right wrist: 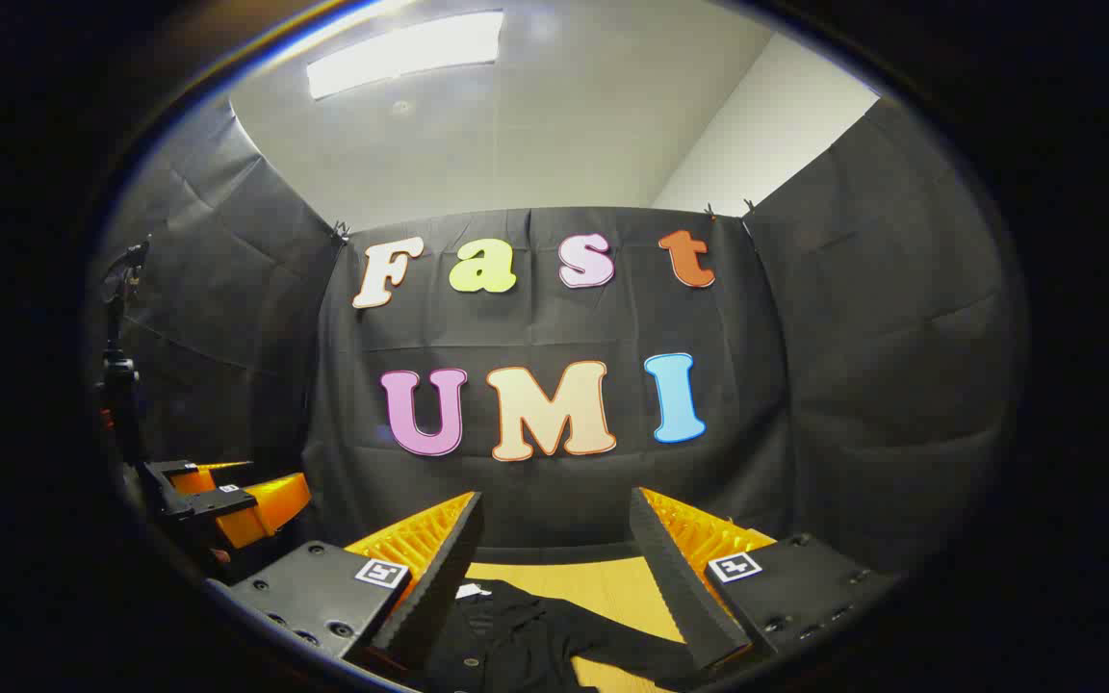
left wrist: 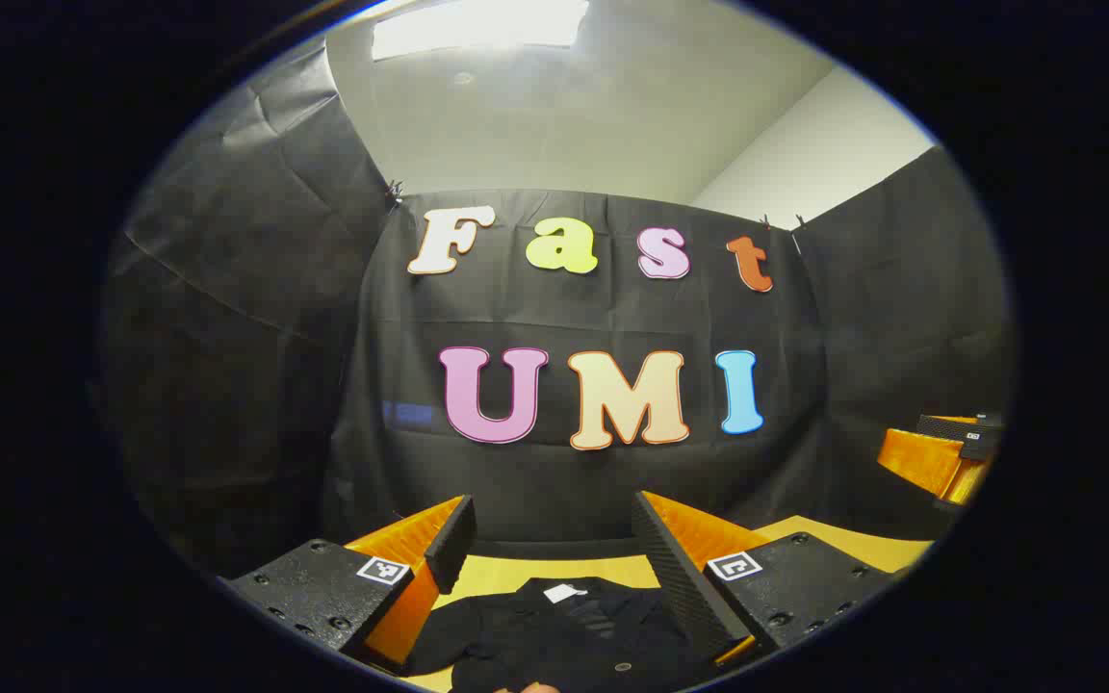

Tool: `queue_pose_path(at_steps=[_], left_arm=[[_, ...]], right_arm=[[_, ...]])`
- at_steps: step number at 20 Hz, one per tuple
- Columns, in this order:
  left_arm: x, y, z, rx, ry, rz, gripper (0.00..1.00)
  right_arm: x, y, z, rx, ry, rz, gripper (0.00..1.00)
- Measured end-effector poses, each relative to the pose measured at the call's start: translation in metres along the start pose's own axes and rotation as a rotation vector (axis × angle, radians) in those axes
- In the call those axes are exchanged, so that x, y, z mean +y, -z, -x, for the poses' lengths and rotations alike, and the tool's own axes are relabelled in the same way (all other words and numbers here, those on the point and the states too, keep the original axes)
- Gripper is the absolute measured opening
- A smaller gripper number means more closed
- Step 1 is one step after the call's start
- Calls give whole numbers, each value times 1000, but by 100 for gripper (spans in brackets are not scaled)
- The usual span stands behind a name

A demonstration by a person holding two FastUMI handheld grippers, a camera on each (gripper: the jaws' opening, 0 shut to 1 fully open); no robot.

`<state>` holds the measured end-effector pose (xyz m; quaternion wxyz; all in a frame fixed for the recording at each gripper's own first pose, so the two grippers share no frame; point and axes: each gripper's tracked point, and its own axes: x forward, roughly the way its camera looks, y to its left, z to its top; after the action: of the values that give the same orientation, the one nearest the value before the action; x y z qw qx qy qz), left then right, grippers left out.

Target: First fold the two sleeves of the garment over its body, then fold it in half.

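Note:
A black garment (left wrist: pixel 564 630) with a white neck label (left wrist: pixel 563 593) lies spread on a wooden table (left wrist: pixel 516 576); I look down on it past my left gripper (left wrist: pixel 550 525), which hangs open above it with nothing between its fingers. In the right gripper view the same garment (right wrist: pixel 516 635) lies with one sleeve (right wrist: pixel 636 654) stretched toward the right, and my right gripper (right wrist: pixel 554 525) stands open over it, holding nothing. The right gripper (left wrist: pixel 944 448) shows far off at the right edge of the left gripper view, and the left gripper (right wrist: pixel 227 505) shows at the left of the right gripper view.
Black cloth walls close the booth on three sides behind the table. A dark stand (right wrist: pixel 121 366) rises at the far left in the right gripper view. Bare tabletop (right wrist: pixel 603 582) shows beyond the garment's collar.

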<state>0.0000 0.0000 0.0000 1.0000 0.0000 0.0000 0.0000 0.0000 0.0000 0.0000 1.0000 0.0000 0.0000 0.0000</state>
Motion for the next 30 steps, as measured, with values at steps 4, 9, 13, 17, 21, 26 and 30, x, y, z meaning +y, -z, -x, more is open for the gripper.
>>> queue_pose_path(at_steps=[4, 9, 13, 17, 21, 26, 30], left_arm=[[14, 0, 1, 3, -31, -18, 99], [26, 3, 7, 3, -62, -16, 99], [32, 6, 9, 12, -77, -12, 99], [33, 8, 12, 18, -79, -19, 99], [31, 9, 12, 23, -80, -20, 99], [25, 10, 9, 30, -84, -22, 99], [21, 10, 8, 33, -92, -29, 96]], right_arm=[[17, -1, -7, -22, -64, 17, 94], [28, 6, -10, -12, -96, 41, 96], [30, 7, -10, -5, -108, 38, 96], [30, 13, -10, 11, -112, 29, 97], [24, 21, -13, 34, -105, 29, 96], [5, 31, -21, 57, -82, 56, 94], [-30, 43, -31, 91, -32, 104, 97]])
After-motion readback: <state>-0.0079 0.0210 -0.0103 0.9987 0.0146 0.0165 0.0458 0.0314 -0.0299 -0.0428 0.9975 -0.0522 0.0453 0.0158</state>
